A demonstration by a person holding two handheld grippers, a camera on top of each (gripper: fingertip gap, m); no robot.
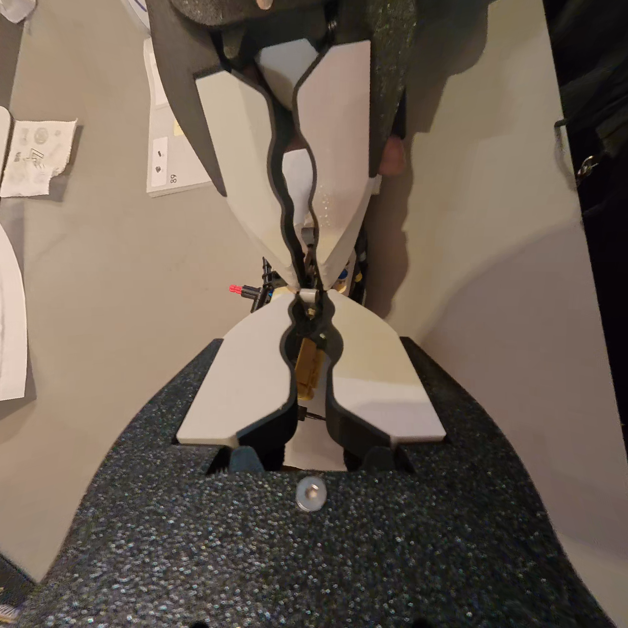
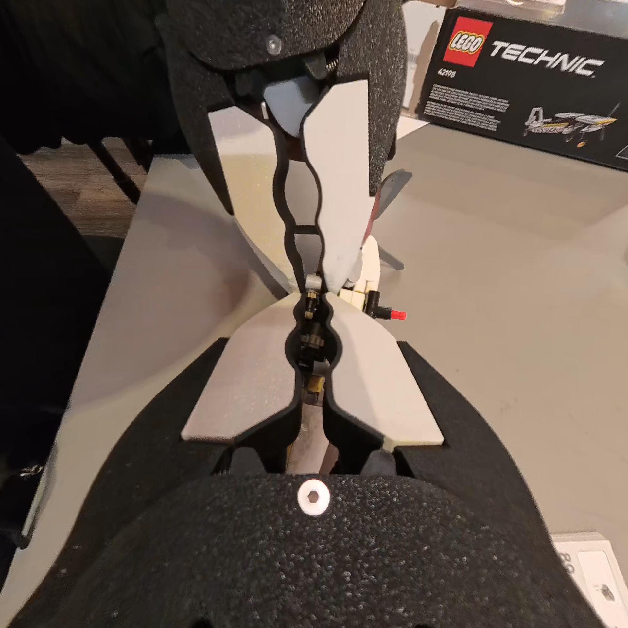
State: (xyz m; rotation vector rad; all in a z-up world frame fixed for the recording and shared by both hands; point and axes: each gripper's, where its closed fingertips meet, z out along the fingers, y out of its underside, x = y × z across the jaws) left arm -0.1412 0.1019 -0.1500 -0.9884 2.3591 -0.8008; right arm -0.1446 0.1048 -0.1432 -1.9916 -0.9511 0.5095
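- Grey table (image 2: 492, 272) carries everything; its left edge drops to a dark wood floor (image 2: 78, 190) in the right wrist view.
- Left claw (image 1: 308, 295): fingertips drawn close together, pinching a small light-grey piece (image 1: 307, 295) at the top of a toy-brick model (image 1: 307, 370).
- Right claw (image 2: 312, 295): meets the left claw tip to tip from the opposite side, fingers nearly together, pinching a slim black-and-tan axle (image 2: 311, 304) just under the same grey piece (image 2: 313, 281); how firmly the pads press is hard to judge.
- Toy-brick model (image 2: 365, 272): cream body with dark gears and tan parts, between and beneath both claws, towards the table's middle.
- Black connector with red pin (image 2: 387, 311): sticks sideways out of the model.
- Grey propeller blade (image 2: 394, 185): on the model, behind the left claw.
- Black product box (image 2: 526, 88): stands at the far right edge.
- Open instruction booklet (image 1: 176, 149): lies flat, well apart from the model.
- Crumpled printed paper (image 1: 37, 156): near the table's edge beyond the booklet.
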